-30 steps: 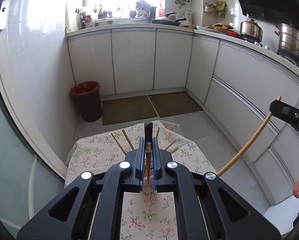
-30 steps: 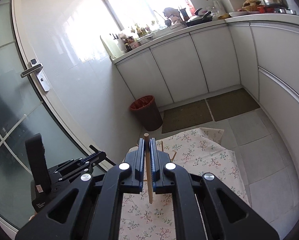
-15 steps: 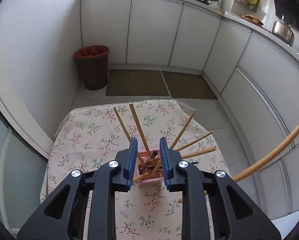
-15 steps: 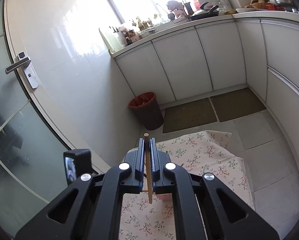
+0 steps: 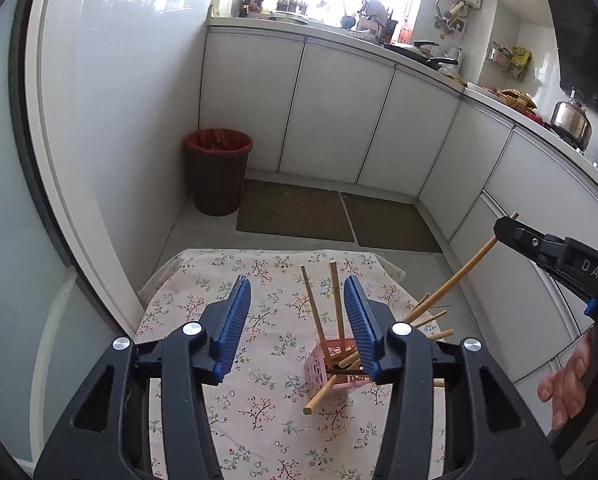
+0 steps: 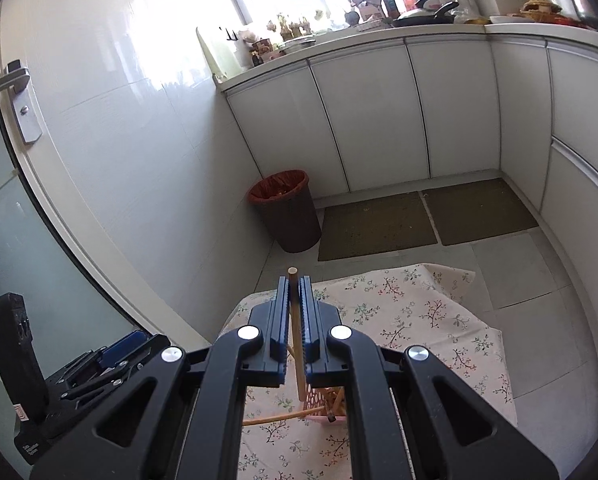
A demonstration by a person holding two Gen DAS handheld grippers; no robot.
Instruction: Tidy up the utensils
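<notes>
Pink slotted basket (image 5: 331,364) on the floral-clothed desk (image 5: 259,400), wooden chopsticks (image 5: 337,308) fanning from it, one lying against its near side, left tongs (image 5: 297,324) spread wide above the basket, right tongs (image 6: 294,328) clamped on a single wooden chopstick (image 6: 295,320)

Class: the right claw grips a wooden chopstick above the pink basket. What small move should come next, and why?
Probably lower the right claw so its chopstick drops into the pink basket: the left claw is open and empty, and other chopsticks already stand there.
</notes>
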